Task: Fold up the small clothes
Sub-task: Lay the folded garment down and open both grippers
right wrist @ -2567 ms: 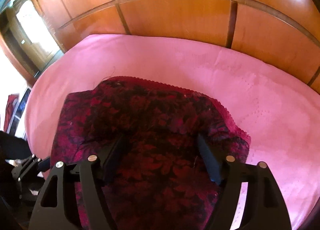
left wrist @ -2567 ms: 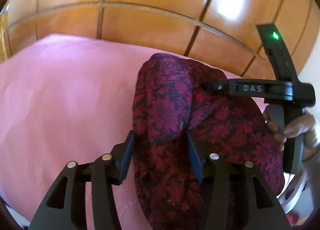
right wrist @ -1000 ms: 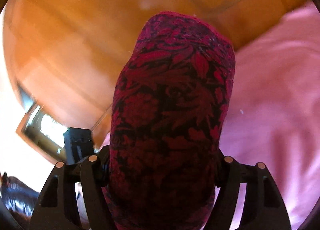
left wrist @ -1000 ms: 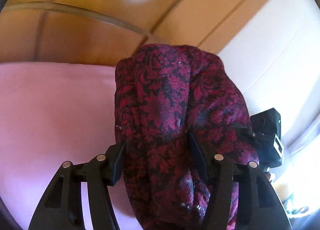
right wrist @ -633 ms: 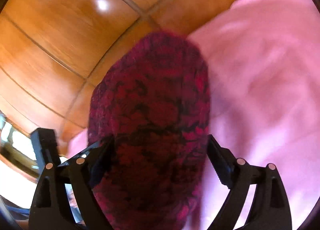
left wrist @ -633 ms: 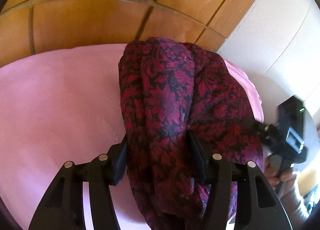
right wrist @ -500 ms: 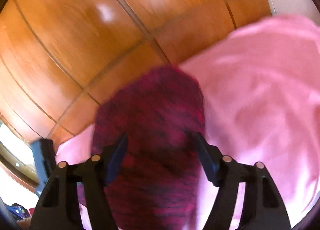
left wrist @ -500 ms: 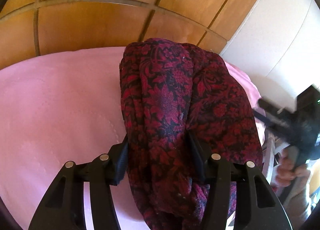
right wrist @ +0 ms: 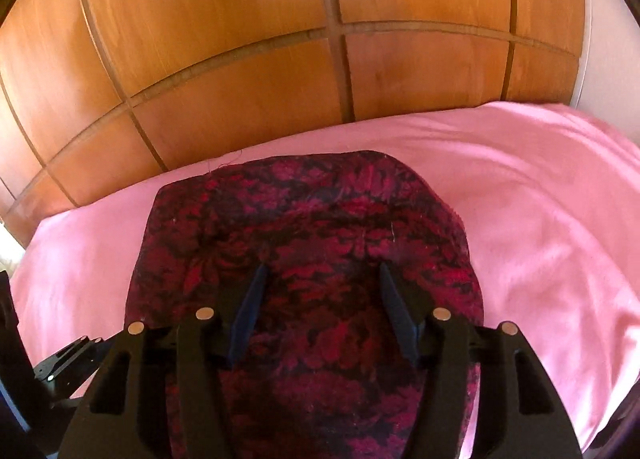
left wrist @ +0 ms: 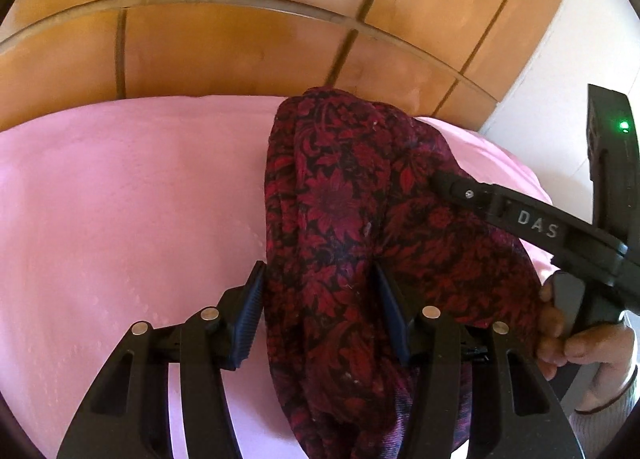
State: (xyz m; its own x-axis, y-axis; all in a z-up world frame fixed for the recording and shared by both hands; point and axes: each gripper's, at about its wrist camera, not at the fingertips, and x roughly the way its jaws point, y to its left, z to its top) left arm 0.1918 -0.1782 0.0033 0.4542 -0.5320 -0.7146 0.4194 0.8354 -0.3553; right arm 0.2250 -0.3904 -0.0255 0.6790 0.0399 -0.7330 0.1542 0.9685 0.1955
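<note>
Both tongs, left tongs (left wrist: 318, 309) and right tongs (right wrist: 320, 309), are clamping the bunched floral garment (left wrist: 360, 219) above the pink bed (left wrist: 120, 199), where uneven lowering is risking a crooked fold.

To your left the pink sheet (left wrist: 120, 199) lies bare and open. Ahead, the wooden panel wall (right wrist: 248, 59) closes the far edge. On your right, the right tongs (left wrist: 452, 185) press against the floral cloth (left wrist: 340, 219).
</note>
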